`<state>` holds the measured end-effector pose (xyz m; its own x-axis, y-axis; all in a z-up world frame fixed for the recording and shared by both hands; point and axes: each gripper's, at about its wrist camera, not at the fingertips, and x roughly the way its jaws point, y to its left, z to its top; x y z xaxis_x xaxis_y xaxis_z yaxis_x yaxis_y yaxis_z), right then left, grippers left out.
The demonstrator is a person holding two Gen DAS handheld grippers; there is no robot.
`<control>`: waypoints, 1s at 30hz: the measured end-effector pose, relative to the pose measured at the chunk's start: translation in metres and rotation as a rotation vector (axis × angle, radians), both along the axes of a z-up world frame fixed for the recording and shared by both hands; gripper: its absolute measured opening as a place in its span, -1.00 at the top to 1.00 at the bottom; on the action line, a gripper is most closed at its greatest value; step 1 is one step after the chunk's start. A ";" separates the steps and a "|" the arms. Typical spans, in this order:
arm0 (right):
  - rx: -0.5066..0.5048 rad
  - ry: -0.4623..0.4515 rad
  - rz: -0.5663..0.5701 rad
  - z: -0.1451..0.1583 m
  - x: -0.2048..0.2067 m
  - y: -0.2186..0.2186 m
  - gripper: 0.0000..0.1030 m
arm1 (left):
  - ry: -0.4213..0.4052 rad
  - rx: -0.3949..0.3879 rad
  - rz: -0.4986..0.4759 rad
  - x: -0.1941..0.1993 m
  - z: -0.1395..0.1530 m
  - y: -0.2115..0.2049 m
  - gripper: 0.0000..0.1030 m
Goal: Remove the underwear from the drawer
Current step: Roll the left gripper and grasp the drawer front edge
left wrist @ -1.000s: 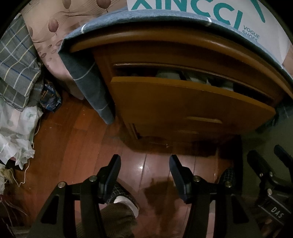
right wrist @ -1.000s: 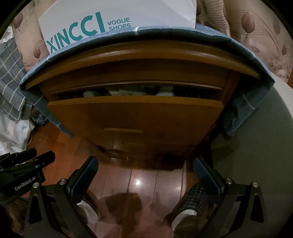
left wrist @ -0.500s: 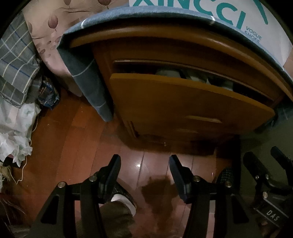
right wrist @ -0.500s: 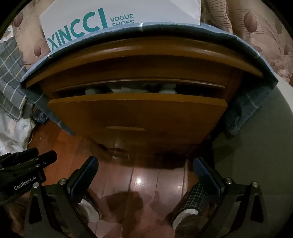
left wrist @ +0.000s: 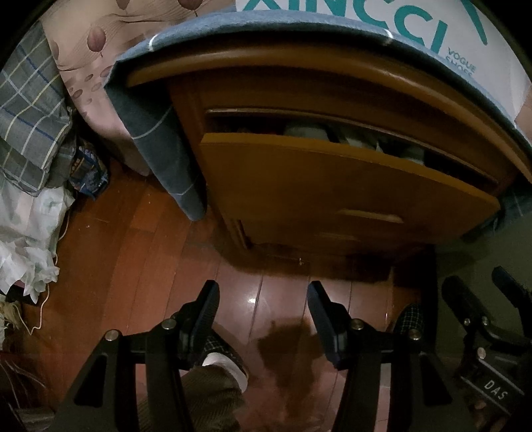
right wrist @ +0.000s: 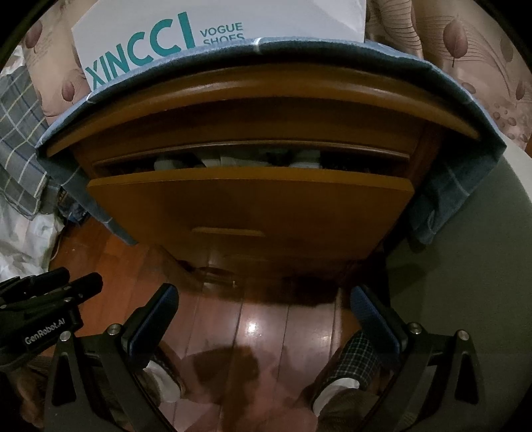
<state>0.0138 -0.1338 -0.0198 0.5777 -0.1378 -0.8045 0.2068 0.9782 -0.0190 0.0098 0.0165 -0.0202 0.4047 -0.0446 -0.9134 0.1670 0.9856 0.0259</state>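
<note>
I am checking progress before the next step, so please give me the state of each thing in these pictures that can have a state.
Upper wooden drawer: pulled partly open.
Pale folded clothes in the drawer: still inside, untouched.
Lower wooden drawer: looks closed.
Blue checked cloth over the cabinet top: draped, hanging down both sides.
White shoe box: resting on the cloth.
Left tool: open, empty, above the floor.
Right tool: open wide, empty.
</note>
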 end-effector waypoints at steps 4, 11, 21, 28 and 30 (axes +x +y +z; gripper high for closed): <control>0.010 -0.003 -0.009 0.001 -0.001 -0.002 -0.98 | 0.013 -0.073 0.026 0.001 0.004 0.012 -0.09; 0.035 -0.019 -0.041 0.005 -0.005 -0.011 -0.99 | 0.086 -0.309 0.089 0.010 0.007 0.038 -0.09; 0.098 -0.022 -0.080 0.009 -0.011 -0.030 -0.99 | 0.128 -0.646 0.324 0.032 -0.005 0.062 -0.27; 0.142 -0.022 -0.105 0.013 -0.015 -0.040 -0.99 | 0.143 -0.761 0.436 0.060 -0.015 0.067 -0.33; 0.150 -0.006 -0.101 0.010 -0.011 -0.038 -0.99 | 0.122 -0.789 0.458 0.065 -0.014 0.070 -0.43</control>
